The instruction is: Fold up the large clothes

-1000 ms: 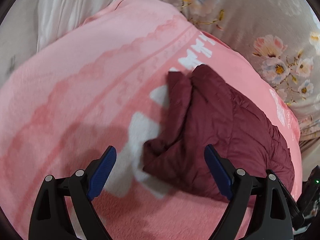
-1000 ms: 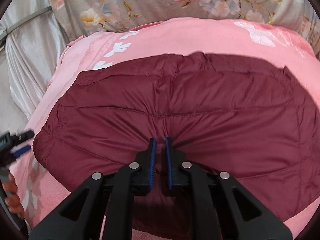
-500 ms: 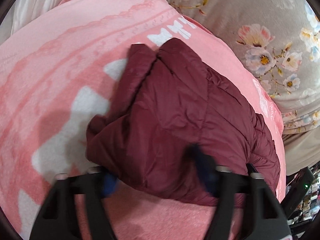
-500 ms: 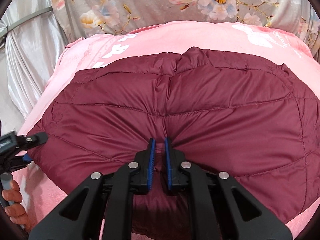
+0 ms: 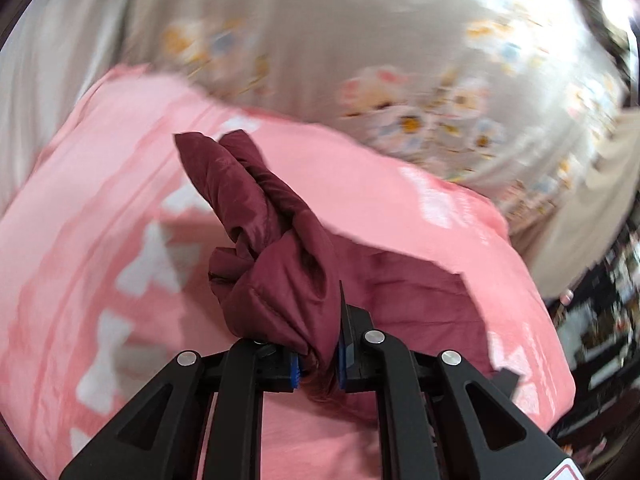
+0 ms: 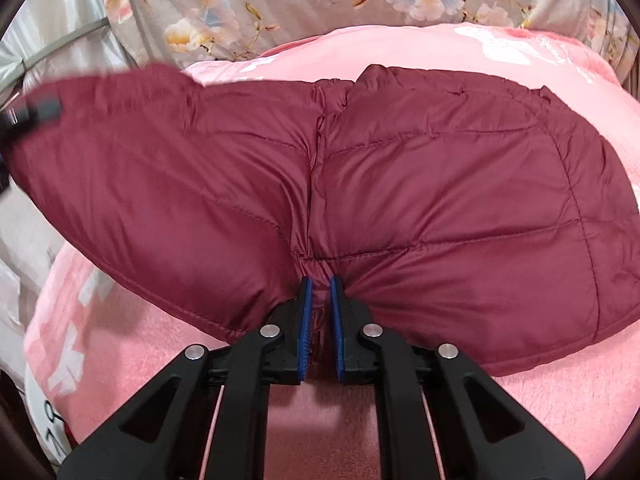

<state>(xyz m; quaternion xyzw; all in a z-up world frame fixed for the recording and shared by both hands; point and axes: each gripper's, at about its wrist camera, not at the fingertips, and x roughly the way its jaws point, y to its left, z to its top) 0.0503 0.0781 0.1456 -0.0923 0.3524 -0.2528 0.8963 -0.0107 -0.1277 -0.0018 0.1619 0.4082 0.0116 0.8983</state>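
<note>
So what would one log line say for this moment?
left hand-held gripper: shut on jacket | right hand-held gripper: shut on jacket | jacket over pink blanket

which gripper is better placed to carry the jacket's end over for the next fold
Left, probably. The left gripper is shut on a raised end of the maroon quilted puffer jacket, ready to swing across. The right gripper pinches the near-edge middle seam, anchoring it on the pink fleece blanket.

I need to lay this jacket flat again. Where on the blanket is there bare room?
Bare pink blanket lies in front of the jacket, around the right claw, and left of the bunched part held by the left claw. The blanket's middle is crowded by the jacket.
</note>
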